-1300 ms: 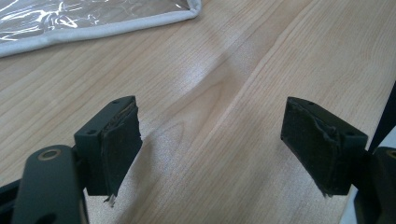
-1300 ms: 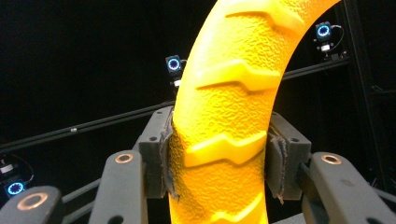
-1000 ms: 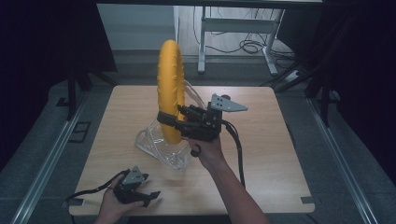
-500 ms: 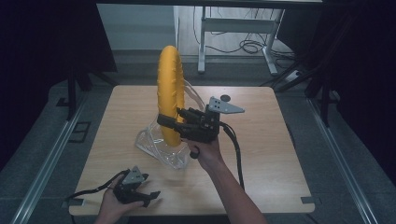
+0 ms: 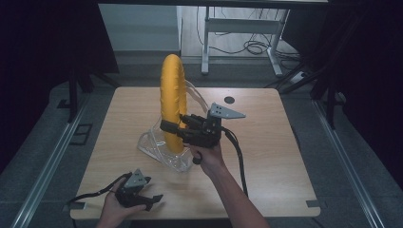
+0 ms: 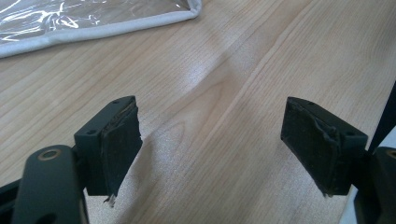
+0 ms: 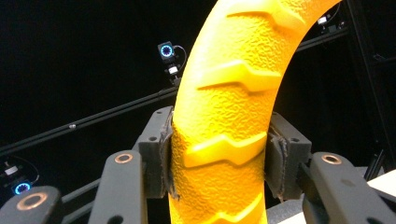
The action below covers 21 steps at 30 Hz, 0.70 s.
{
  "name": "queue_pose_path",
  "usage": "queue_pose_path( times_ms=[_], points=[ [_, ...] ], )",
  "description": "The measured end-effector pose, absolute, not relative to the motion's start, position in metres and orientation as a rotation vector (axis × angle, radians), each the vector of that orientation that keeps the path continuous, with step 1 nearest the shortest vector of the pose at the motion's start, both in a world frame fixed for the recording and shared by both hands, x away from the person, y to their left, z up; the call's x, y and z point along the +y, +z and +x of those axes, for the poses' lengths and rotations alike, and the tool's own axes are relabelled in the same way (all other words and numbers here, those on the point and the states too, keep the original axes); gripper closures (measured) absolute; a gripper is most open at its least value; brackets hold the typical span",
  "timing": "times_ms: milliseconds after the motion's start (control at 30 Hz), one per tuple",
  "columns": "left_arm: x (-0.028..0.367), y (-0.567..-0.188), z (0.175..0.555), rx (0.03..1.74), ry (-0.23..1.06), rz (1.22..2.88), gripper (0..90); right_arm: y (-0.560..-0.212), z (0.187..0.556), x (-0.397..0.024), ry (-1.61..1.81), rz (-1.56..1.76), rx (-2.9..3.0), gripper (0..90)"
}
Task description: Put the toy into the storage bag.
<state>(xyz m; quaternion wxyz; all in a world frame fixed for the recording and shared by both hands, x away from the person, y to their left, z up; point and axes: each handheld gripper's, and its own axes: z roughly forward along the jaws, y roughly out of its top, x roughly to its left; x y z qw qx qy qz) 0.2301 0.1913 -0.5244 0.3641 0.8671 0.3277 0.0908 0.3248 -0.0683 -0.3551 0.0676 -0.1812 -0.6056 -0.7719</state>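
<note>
A large yellow ribbed ring [image 5: 173, 90] stands upright over a clear plastic bag [image 5: 157, 148] near the middle of the wooden table [image 5: 280, 156]. My right gripper [image 5: 172, 129] is shut on the ring's lower part from the right, pads pressing both sides of the ring [image 7: 233, 116], as the right gripper [image 7: 219, 158] view shows. The ring's bottom end sits among the bag's folds; whether it is inside I cannot tell. My left gripper [image 5: 151, 199] lies at the table's front left, held by a hand, jaws open. The left gripper [image 6: 212, 144] has bare wood between its pads, with the bag's edge [image 6: 93, 25] beyond.
A small black round mark [image 5: 229, 99] lies on the table behind the right gripper. A metal desk frame [image 5: 237, 26] and floor cables stand beyond the far edge. The table's right half is bare wood.
The ring and the right gripper holding it have sunk a little toward the bag. The left gripper has stayed put.
</note>
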Motion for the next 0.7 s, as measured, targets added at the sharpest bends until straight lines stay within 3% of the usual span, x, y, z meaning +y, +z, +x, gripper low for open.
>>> queue_pose_path(
  times_ms=[700],
  points=[
    [0.191, -0.525, 0.23, 0.845, 0.232, 2.232, 19.8, -0.38, 0.332, -0.066, -2.266, -0.616, -1.847, 50.4]
  ],
)
